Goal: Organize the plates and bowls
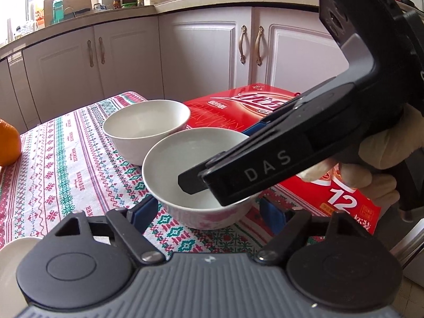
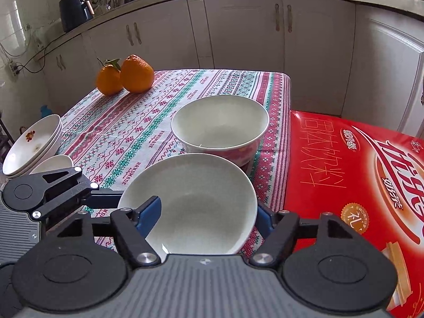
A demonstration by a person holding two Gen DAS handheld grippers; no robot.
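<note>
Two white bowls sit on the cloth-covered surface [image 2: 148, 122]: near bowl [image 2: 190, 201] and far bowl [image 2: 220, 124] with a pink floral outside, just beside each other, near the surface's right edge. Right claw [image 2: 209, 216] is spread around the near bowl; its left blue finger [image 2: 149, 213] lies inside the rim, the right one outside the wall, can't tell if either presses. In the left view the right claw [image 1: 212, 182] comes in from the right, a finger dipping into the near bowl [image 1: 190, 169], gloved hand [image 1: 376, 145] on the grip; it blocks part of that bowl and the red box [image 1: 238, 108]. Left claw [image 1: 209, 210] is spread, holding nothing, blue fingers either side of the near bowl's base, whether they touch it is unclear. Far bowl [image 1: 148, 124] stands behind, apart from both claws. Red box [image 2: 352, 180] butts against the surface on the right. Only the right view shows the plate stack [image 2: 34, 143] at the left edge, a small white dish [image 2: 55, 163] beside it and both oranges [image 2: 127, 75] at the far left corner; the left view catches one orange [image 1: 9, 143] at its edge. Cabinets [image 2: 238, 26] behind.
</note>
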